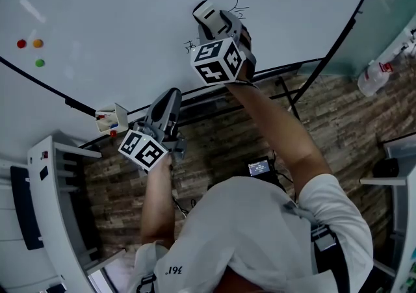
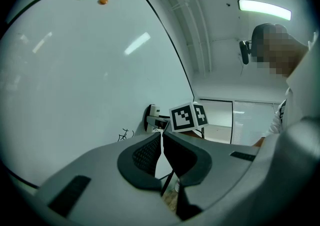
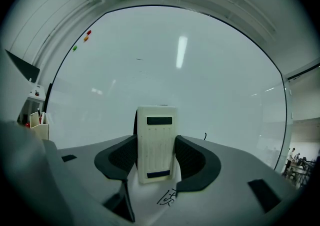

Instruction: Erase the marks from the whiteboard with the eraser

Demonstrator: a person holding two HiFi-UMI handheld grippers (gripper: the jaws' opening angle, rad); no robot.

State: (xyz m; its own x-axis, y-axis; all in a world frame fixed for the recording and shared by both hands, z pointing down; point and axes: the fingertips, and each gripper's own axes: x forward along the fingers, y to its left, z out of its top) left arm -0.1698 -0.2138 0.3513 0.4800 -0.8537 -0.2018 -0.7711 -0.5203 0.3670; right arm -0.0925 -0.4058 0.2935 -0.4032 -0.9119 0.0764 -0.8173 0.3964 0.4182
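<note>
The whiteboard (image 1: 117, 19) fills the top of the head view. My right gripper (image 1: 220, 22) is raised to it, shut on the cream eraser (image 1: 205, 11), whose face lies against or close to the board. Black scribbled marks (image 1: 190, 45) sit just left of that gripper and more marks (image 1: 239, 7) to its right. In the right gripper view the eraser (image 3: 156, 142) stands upright between the jaws above a scribble (image 3: 168, 197). My left gripper (image 1: 170, 97) hangs lower near the board's bottom edge, jaws shut on nothing (image 2: 161, 142).
Coloured magnets (image 1: 29, 43) cling to the board's far left. A pen holder (image 1: 114, 118) sits on the board's ledge. A spray bottle (image 1: 377, 74) stands at the right, white shelving (image 1: 58, 201) at the left. The board's black stand legs (image 1: 289, 93) cross the wooden floor.
</note>
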